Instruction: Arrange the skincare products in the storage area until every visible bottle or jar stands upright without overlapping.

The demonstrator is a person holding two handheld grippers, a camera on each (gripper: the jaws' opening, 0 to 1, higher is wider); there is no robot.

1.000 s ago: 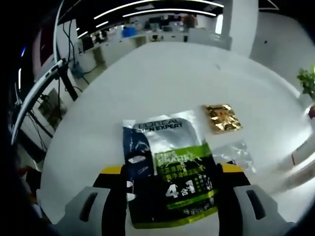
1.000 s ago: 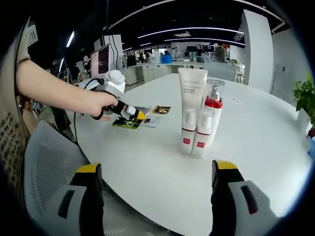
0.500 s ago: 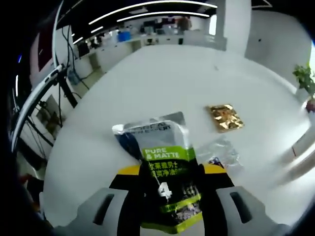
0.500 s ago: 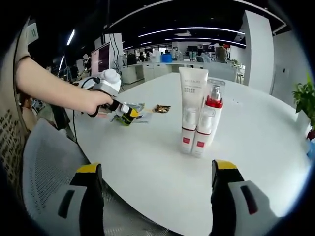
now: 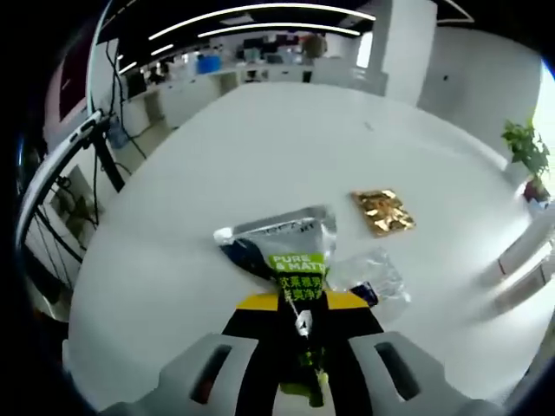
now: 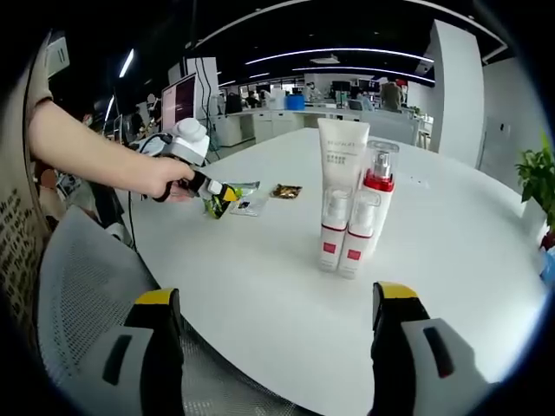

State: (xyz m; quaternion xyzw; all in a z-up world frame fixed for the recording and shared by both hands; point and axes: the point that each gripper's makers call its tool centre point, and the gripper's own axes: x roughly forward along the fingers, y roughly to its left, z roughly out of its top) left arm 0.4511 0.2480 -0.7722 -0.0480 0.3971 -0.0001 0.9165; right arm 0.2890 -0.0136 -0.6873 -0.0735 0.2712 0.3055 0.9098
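In the left gripper view my left gripper (image 5: 302,305) is shut on a silver and green skincare sachet (image 5: 286,251) that lies on the white table (image 5: 260,147). A gold sachet (image 5: 382,211) and a clear sachet (image 5: 375,276) lie just right of it. The right gripper view shows my right gripper (image 6: 273,299) open and empty at the table's near edge. A white tube (image 6: 339,195) and a red-capped pump bottle (image 6: 368,208) stand upright together ahead of it. A person's hand holds the left gripper (image 6: 211,190) at the far left with the sachet (image 6: 232,192).
A grey mesh chair (image 6: 87,303) sits against the table's near-left edge. A potted plant (image 6: 539,178) stands at the far right. Desks and monitors (image 6: 260,117) fill the office behind. Bare table (image 6: 260,269) lies between the bottles and the sachets.
My left gripper has closed on the green sachet, crumpling it between the jaws, and pulled it slightly. The right gripper and the two bottles have not moved.
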